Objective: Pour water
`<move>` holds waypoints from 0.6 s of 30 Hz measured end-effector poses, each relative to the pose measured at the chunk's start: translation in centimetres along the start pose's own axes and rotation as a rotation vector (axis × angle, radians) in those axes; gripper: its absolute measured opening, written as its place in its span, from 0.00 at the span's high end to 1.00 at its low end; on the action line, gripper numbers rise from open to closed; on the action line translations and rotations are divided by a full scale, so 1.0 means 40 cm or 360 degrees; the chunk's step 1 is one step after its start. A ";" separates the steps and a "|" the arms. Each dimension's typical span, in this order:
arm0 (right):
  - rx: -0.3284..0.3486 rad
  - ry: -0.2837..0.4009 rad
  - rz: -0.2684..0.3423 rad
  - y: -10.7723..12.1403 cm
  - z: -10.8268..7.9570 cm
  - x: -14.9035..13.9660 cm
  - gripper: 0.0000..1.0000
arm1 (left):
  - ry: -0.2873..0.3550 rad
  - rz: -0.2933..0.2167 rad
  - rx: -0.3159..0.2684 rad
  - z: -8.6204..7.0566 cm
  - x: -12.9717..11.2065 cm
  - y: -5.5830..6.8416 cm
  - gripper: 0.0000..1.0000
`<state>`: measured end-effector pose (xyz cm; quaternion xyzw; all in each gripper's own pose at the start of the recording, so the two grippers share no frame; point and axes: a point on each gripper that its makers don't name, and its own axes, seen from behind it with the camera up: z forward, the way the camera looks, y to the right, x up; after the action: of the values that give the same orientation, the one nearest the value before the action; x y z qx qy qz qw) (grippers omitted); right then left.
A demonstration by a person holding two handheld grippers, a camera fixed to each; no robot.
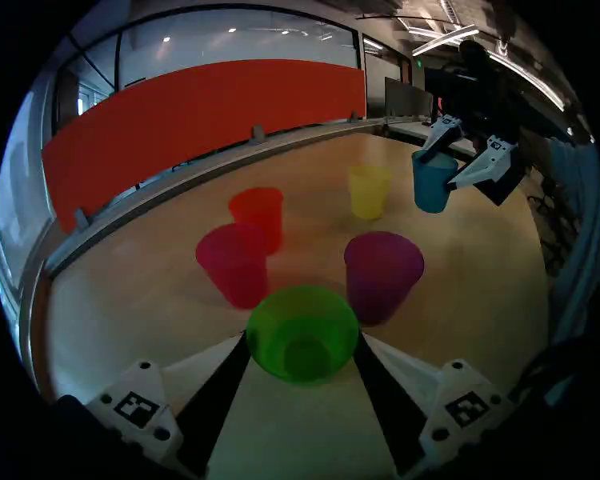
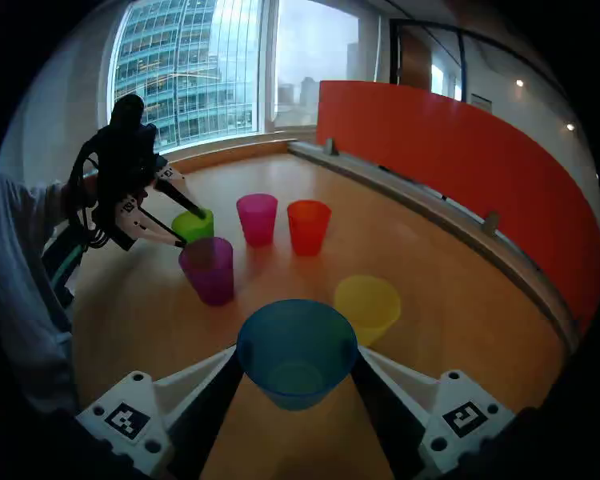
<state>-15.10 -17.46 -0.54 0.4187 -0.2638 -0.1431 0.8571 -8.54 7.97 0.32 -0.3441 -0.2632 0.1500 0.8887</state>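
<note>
In the left gripper view my left gripper (image 1: 302, 346) is shut on a green cup (image 1: 302, 332), held upright over the wooden table (image 1: 468, 288). Far off at the upper right, the right gripper (image 1: 446, 160) holds a blue cup (image 1: 432, 182). In the right gripper view my right gripper (image 2: 297, 362) is shut on that blue cup (image 2: 296, 352), upright, its inside looking empty. The left gripper (image 2: 186, 222) with the green cup (image 2: 193, 225) shows at the left, held by a person's hand.
Standing on the table are a pink cup (image 1: 234, 264), an orange cup (image 1: 258, 216), a purple cup (image 1: 382, 274) and a yellow cup (image 1: 369, 190). An orange divider panel (image 1: 196, 116) runs along the table's far edge. A person's sleeve (image 2: 20, 288) fills the left side.
</note>
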 end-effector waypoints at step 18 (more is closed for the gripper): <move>-0.0019 0.0003 0.0037 -0.005 0.013 -0.022 0.08 | -0.0059 0.0003 0.0046 -0.020 -0.030 -0.009 0.00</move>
<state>-16.13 -17.50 -0.72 0.4108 -0.2669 -0.1344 0.8614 -9.04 6.75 -0.38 -0.3288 -0.2771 0.1610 0.8883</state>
